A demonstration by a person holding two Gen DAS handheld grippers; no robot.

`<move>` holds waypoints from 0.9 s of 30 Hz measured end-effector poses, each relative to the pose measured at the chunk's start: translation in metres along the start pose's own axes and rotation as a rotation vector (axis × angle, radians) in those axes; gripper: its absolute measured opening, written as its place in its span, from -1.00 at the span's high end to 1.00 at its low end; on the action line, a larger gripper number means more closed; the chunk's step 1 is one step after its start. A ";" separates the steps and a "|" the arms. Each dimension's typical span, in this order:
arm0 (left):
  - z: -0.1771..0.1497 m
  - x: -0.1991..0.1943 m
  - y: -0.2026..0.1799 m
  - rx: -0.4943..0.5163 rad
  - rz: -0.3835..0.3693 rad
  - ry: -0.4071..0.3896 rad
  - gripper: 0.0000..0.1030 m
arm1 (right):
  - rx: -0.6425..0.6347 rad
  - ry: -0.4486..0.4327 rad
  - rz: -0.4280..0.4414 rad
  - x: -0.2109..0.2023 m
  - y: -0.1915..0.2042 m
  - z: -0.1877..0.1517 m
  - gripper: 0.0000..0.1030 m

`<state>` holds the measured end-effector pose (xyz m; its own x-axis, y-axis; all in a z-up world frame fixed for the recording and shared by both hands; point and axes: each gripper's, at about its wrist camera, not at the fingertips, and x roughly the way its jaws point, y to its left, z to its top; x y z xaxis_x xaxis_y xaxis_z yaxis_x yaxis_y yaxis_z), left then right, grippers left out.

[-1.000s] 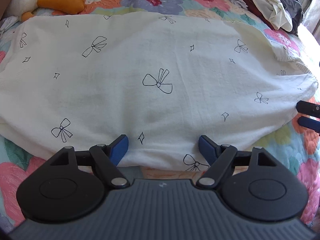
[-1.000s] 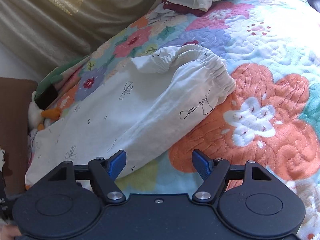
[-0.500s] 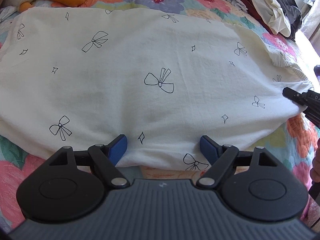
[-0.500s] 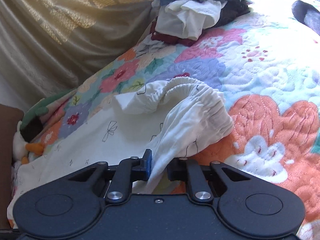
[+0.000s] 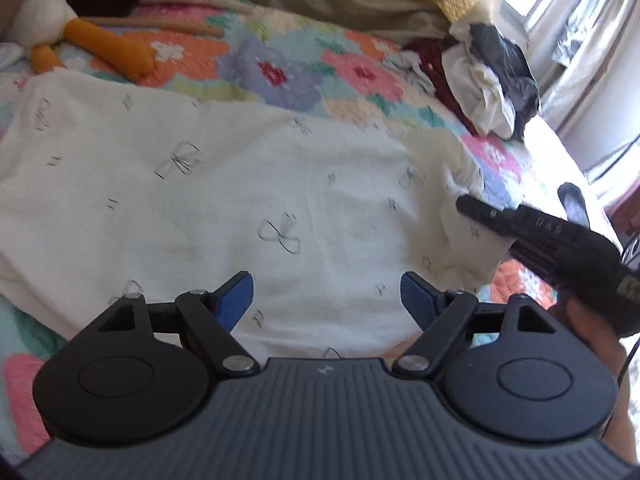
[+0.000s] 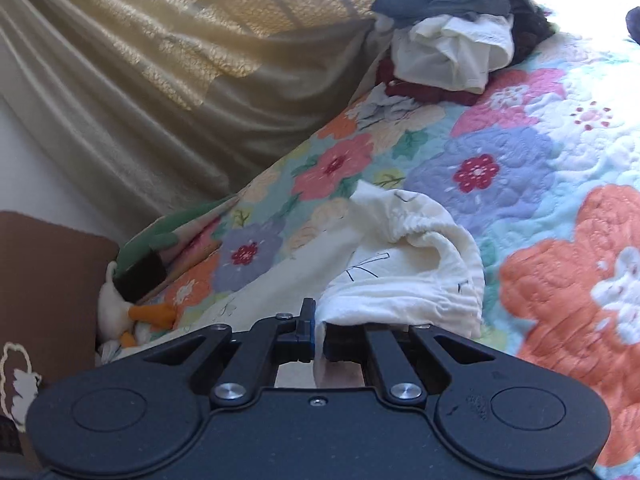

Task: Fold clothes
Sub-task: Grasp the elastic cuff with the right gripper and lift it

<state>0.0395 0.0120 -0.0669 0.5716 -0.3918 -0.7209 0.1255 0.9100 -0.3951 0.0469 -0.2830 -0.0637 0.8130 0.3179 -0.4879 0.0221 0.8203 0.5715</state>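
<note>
A cream garment (image 5: pixel 248 200) w/ bow prints is being spread flat across the flowered quilt (image 6: pixel 560 184). Its gathered waistband edge (image 6: pixel 404 280) is being pinched and lifted by the right gripper (image 6: pixel 318 334), jaws closed on the cloth. The left gripper (image 5: pixel 326 300) is being held wide apart over the near hem, nothing gripped.

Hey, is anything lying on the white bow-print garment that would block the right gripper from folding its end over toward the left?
Nothing visible does. The right gripper is shut on the elastic end of the white bow-print garment, whose spread surface looks bare. The clothes pile and duck plush sit off it.
</note>
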 end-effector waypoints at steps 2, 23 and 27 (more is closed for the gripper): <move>0.005 -0.020 0.019 -0.074 -0.001 -0.058 -0.57 | -0.033 -0.007 0.018 0.006 0.020 -0.008 0.87; -0.002 -0.016 0.102 -0.454 -0.189 -0.094 -0.55 | -0.384 0.052 0.166 0.019 0.147 -0.087 0.88; -0.003 -0.005 0.090 -0.422 -0.167 -0.049 -0.55 | -0.432 0.081 0.184 0.023 0.152 -0.089 0.87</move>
<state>0.0453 0.0958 -0.1011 0.6104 -0.5125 -0.6039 -0.1161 0.6963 -0.7083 0.0171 -0.1086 -0.0463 0.7326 0.4981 -0.4638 -0.3755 0.8642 0.3349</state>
